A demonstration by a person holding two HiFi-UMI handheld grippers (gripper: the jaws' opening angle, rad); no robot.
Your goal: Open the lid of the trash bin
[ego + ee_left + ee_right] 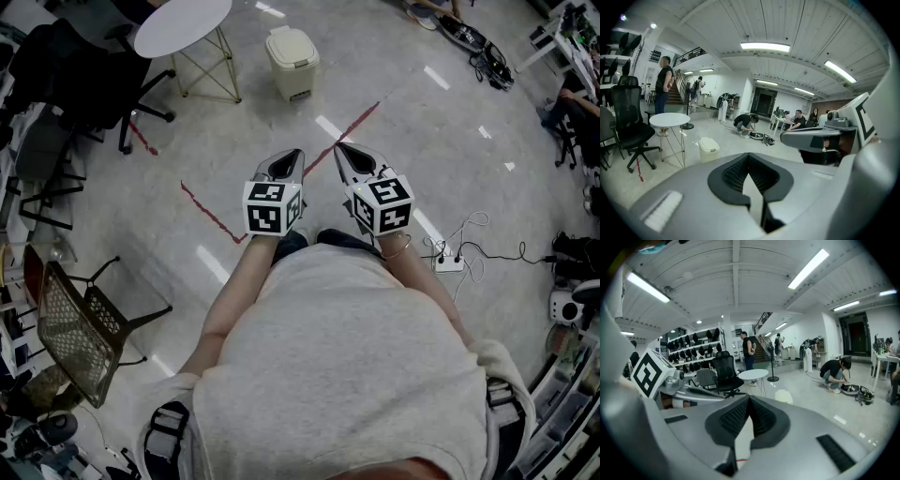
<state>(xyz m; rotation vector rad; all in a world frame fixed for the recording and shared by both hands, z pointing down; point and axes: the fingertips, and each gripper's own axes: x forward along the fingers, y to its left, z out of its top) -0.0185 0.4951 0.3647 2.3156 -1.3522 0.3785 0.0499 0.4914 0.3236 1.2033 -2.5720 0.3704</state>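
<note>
The trash bin (292,62) is a small cream bin with its lid down, standing on the floor well ahead of me next to a round white table (183,26). It also shows as the bin (708,149) in the left gripper view and the bin (783,396) in the right gripper view, far beyond the jaws. My left gripper (292,154) and right gripper (339,148) are held side by side in front of my chest, pointing toward the bin. Both are shut with nothing between their jaws, and neither touches the bin.
A black office chair (84,75) stands left of the table. Red tape lines (347,133) cross the floor between me and the bin. A mesh chair (80,333) is at my left, a power strip (448,263) with cables at my right. Several people (743,123) are farther back.
</note>
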